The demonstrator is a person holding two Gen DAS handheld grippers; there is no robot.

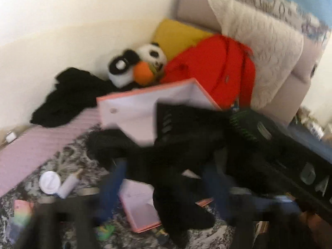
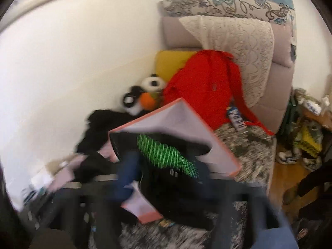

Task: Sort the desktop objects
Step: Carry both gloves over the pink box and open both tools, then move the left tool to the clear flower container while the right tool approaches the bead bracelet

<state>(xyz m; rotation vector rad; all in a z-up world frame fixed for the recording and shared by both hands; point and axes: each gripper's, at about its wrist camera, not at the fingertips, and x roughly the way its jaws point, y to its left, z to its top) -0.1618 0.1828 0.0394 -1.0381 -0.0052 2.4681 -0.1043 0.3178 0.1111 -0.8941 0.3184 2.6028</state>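
Both views are badly blurred by motion. An open pink box (image 1: 128, 112) (image 2: 186, 122) with a white inside stands tilted on the patterned bed cover (image 1: 68, 157). A black item with a green mesh pattern (image 1: 242, 128) (image 2: 166, 151) sits at the box's mouth. Black cloth (image 1: 178, 197) hangs in front of my left gripper (image 1: 165, 180), between its blue fingers (image 1: 116, 178). My right gripper (image 2: 172, 182) is close behind the green-mesh item, and one blue finger (image 2: 128, 172) shows. A second pink piece (image 1: 139, 205) (image 2: 141, 207) lies below.
A white round jar (image 1: 49, 181) and a white tube (image 1: 68, 184) lie at the left. A panda toy (image 1: 145, 58), a red backpack (image 1: 211, 66), a yellow cushion (image 1: 176, 33) and a pile of black clothes (image 1: 70, 97) sit against the wall. The wooden floor (image 2: 286, 176) lies to the right.
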